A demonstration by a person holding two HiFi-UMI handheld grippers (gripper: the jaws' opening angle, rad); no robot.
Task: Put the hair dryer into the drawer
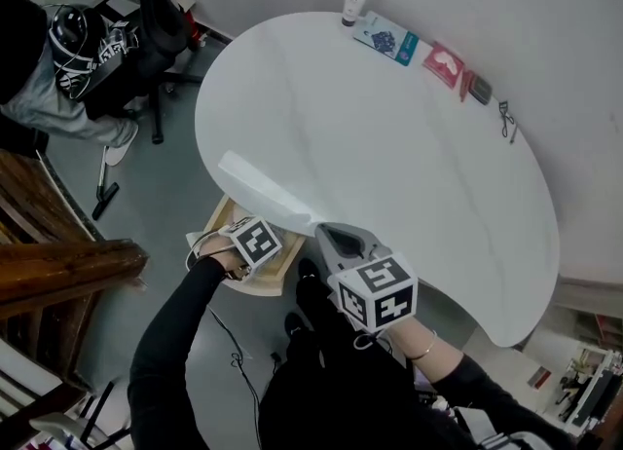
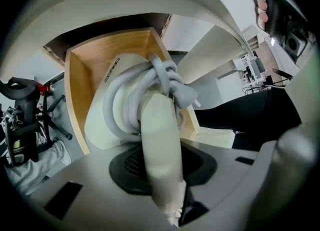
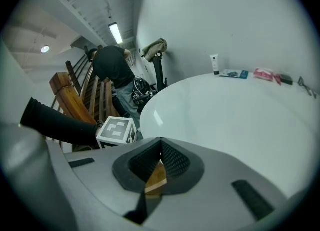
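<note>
A white hair dryer [image 2: 125,105] with its cord wound round the body hangs in the left gripper view. My left gripper [image 2: 161,175] is shut on its handle, pointing steeply down. The dryer's body is inside the walls of the open wooden drawer [image 2: 95,60]. In the head view the drawer [image 1: 219,219] sticks out from under the white round table [image 1: 389,156], and the left gripper [image 1: 251,243] sits over it, hiding the dryer. My right gripper [image 1: 336,240] is at the table's near edge, beside the drawer. Its jaws [image 3: 160,142] are shut with nothing between them.
At the table's far edge lie a white tube [image 1: 354,5], a blue packet [image 1: 387,42], a red packet [image 1: 445,61] and small dark items [image 1: 479,90]. A black chair [image 1: 156,19] and a seated person [image 1: 49,78] are at top left. Wooden stairs [image 1: 58,263] stand left.
</note>
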